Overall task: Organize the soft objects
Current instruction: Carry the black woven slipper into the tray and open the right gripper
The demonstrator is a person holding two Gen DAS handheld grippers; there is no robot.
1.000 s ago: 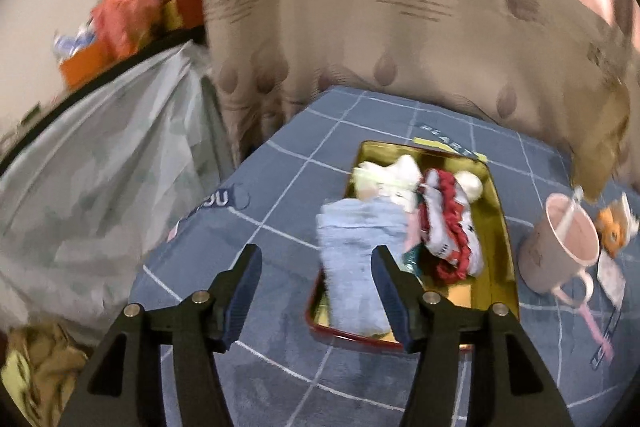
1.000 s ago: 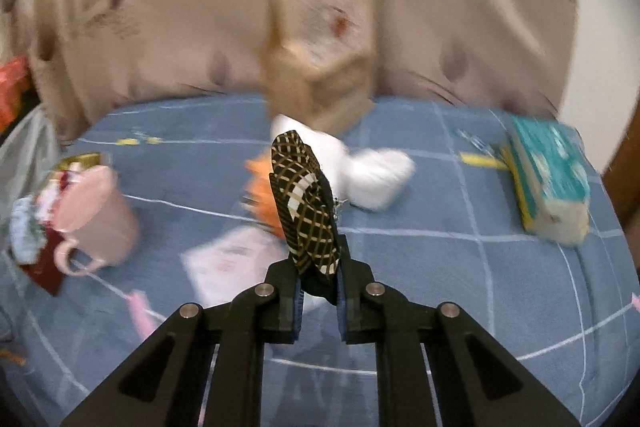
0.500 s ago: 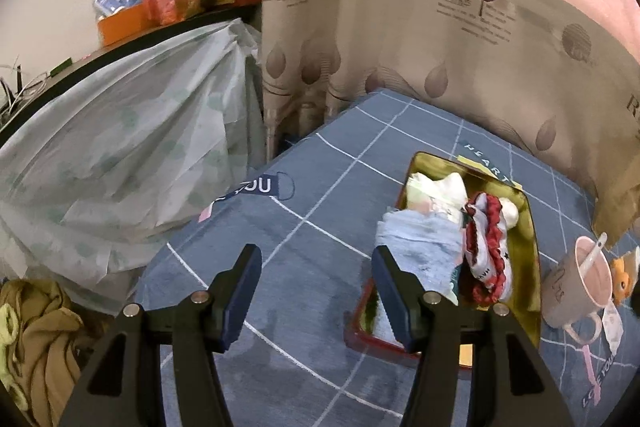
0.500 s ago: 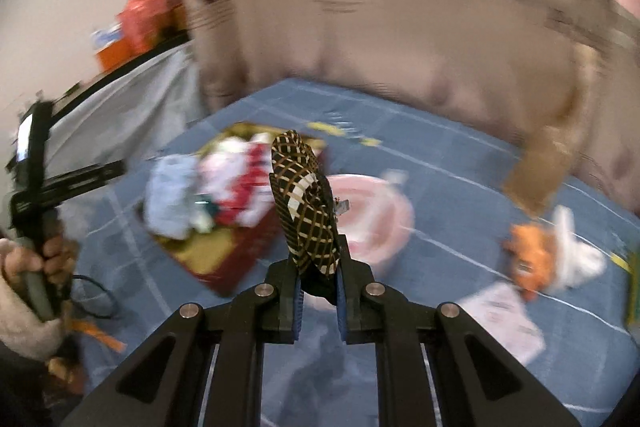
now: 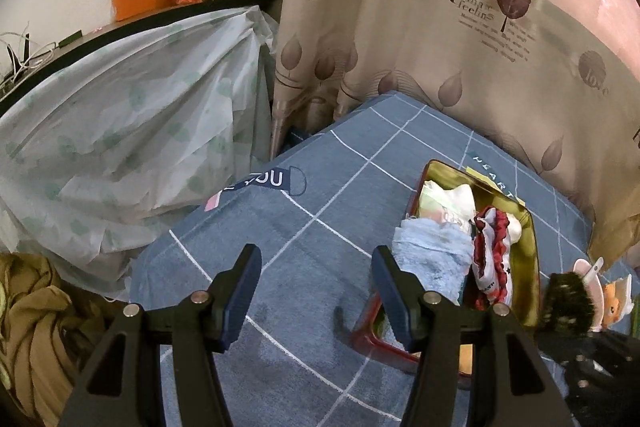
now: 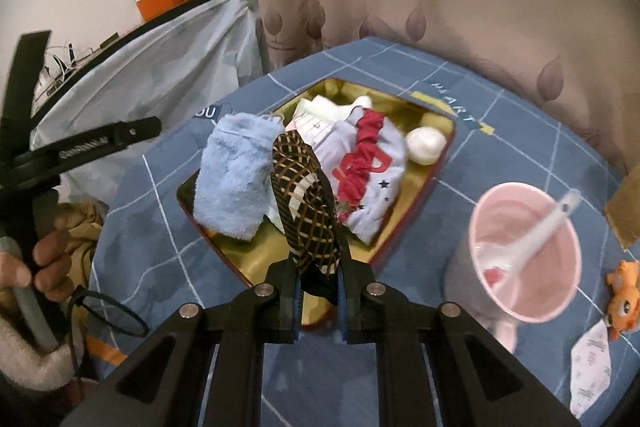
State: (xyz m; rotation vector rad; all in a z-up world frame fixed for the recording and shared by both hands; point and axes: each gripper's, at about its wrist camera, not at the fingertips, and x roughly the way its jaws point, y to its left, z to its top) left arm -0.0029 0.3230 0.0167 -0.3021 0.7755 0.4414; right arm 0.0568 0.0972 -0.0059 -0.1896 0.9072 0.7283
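Only the right wrist view shows the right gripper (image 6: 317, 283) clamping a black-and-tan checked cloth (image 6: 307, 211) above the gold tin (image 6: 430, 183) of soft items, pink mug (image 6: 525, 247) at 3 o'clock. The left wrist view shows the left gripper (image 5: 316, 291) spread wide and holding nothing, and the curtain (image 5: 472, 39) at 12 o'clock reads "Romar feelings".

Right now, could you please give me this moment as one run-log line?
right gripper: shut on checkered cloth | over gold tin | left gripper: open, empty
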